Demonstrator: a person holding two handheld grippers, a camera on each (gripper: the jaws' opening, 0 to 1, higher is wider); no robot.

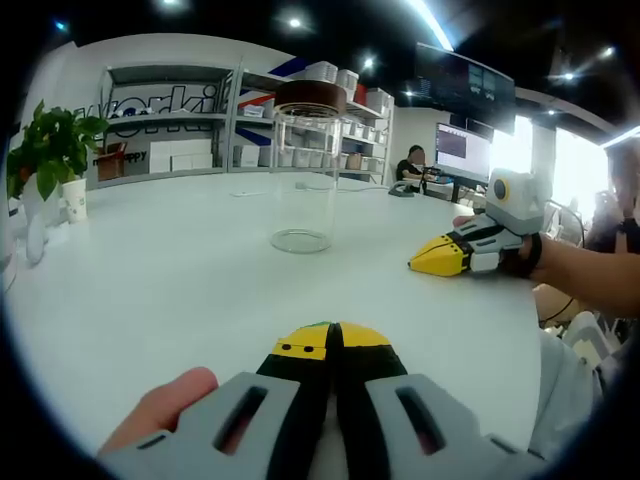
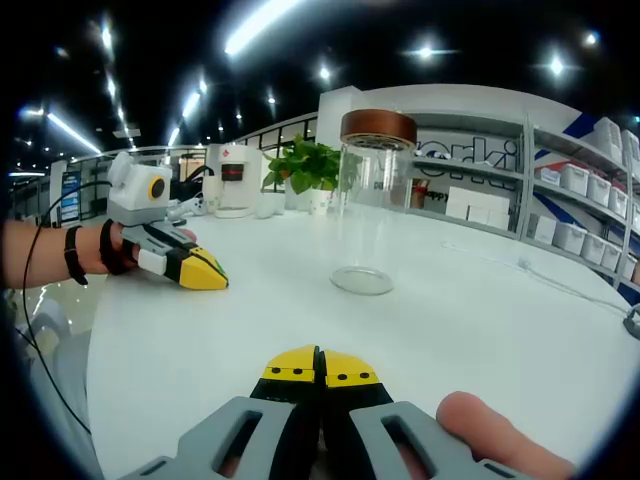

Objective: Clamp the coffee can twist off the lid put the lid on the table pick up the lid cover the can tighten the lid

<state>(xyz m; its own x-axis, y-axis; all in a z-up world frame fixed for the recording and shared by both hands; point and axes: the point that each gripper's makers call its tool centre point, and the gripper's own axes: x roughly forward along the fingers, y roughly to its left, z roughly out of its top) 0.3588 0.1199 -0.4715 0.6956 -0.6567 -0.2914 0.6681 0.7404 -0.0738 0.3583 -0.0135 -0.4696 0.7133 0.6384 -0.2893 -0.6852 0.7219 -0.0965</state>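
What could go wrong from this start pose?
1. The can is a tall, clear, seemingly empty glass standing free on the table; a one-sided push may tip it.
2. Both tongs, left and right, are shut and must open before clamping.
3. Clear walls may make the can's edges hard to judge.

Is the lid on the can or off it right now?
On. The brown lid sits atop the upright clear can, and both grippers rest shut on the table, apart from it.

Bright ceiling lights (image 2: pixel 262 22), glossy white table (image 1: pixel 200 270), fisheye-curved edges.
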